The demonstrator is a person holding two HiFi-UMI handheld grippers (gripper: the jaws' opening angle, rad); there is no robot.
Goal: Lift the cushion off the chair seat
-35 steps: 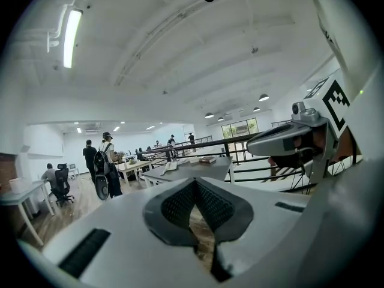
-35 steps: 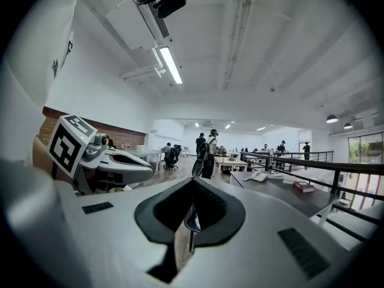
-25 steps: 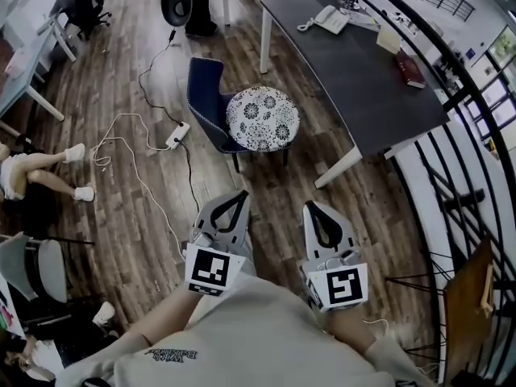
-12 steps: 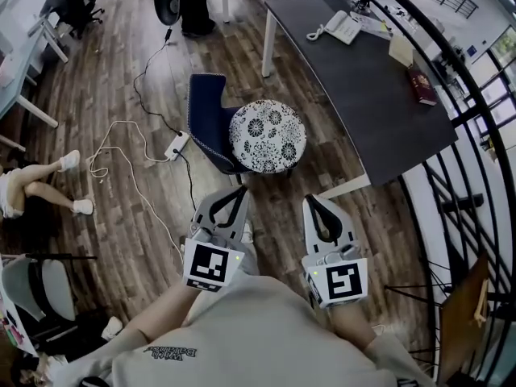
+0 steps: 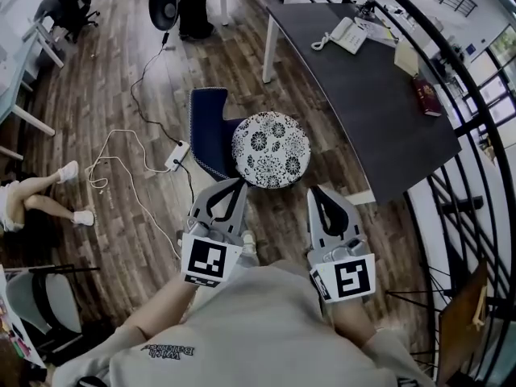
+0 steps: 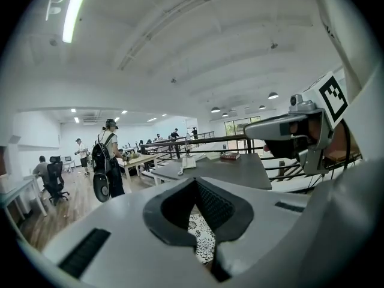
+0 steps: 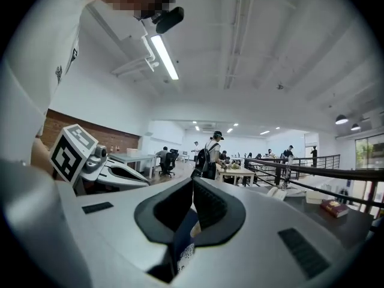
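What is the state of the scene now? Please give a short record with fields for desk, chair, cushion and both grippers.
desk: dark top, holds a telephone and a book
chair: dark blue, beside the desk
cushion: round, floral pattern, lying on the chair seat, not yet lifted
left gripper: shut, empty, not touching the cushion
right gripper: shut, empty, not touching the cushion

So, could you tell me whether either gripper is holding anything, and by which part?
Nothing is held. The left gripper and the right gripper are both shut and empty, short of the cushion, which lies on the chair.
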